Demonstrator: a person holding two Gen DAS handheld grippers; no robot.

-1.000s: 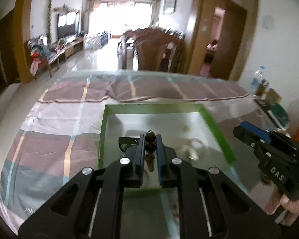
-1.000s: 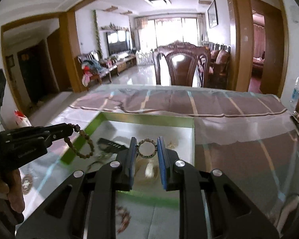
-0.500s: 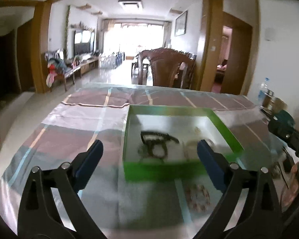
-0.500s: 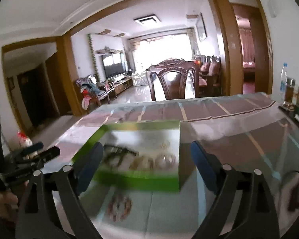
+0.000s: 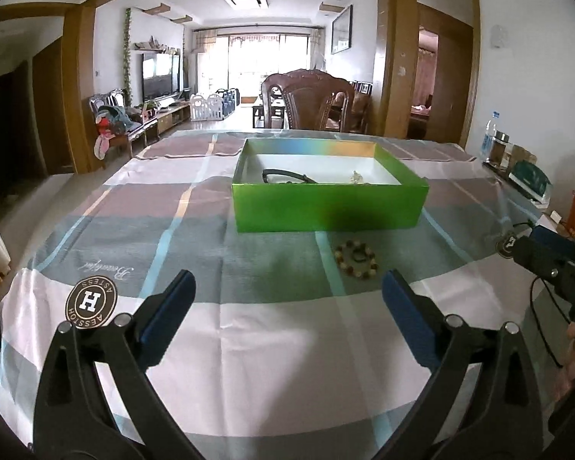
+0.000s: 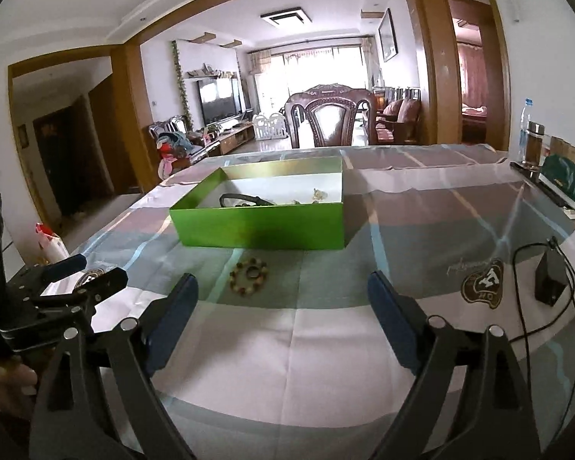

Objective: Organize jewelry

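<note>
A green box (image 5: 327, 205) (image 6: 260, 224) stands on the checked tablecloth with a black watch (image 5: 283, 176) (image 6: 241, 200) and small pale jewelry pieces (image 5: 357, 178) (image 6: 320, 193) inside. A beaded bracelet with a dark ring inside it (image 5: 355, 260) (image 6: 249, 276) lies on the cloth just in front of the box. My left gripper (image 5: 287, 299) is wide open and empty, drawn back near the table's front. My right gripper (image 6: 283, 299) is wide open and empty too, level with it. Each gripper shows at the edge of the other's view (image 5: 552, 264) (image 6: 69, 287).
A small black box with a cable (image 6: 550, 281) lies at the right. A dark green case (image 6: 565, 182), a bottle (image 6: 525, 130) and a jar stand at the far right edge. A wooden chair (image 5: 306, 101) stands behind the table.
Both grippers opened and let go of a brown bead bracelet and a ring-shaped bracelet over the box. Both then pulled back and down toward the table's front edge.
</note>
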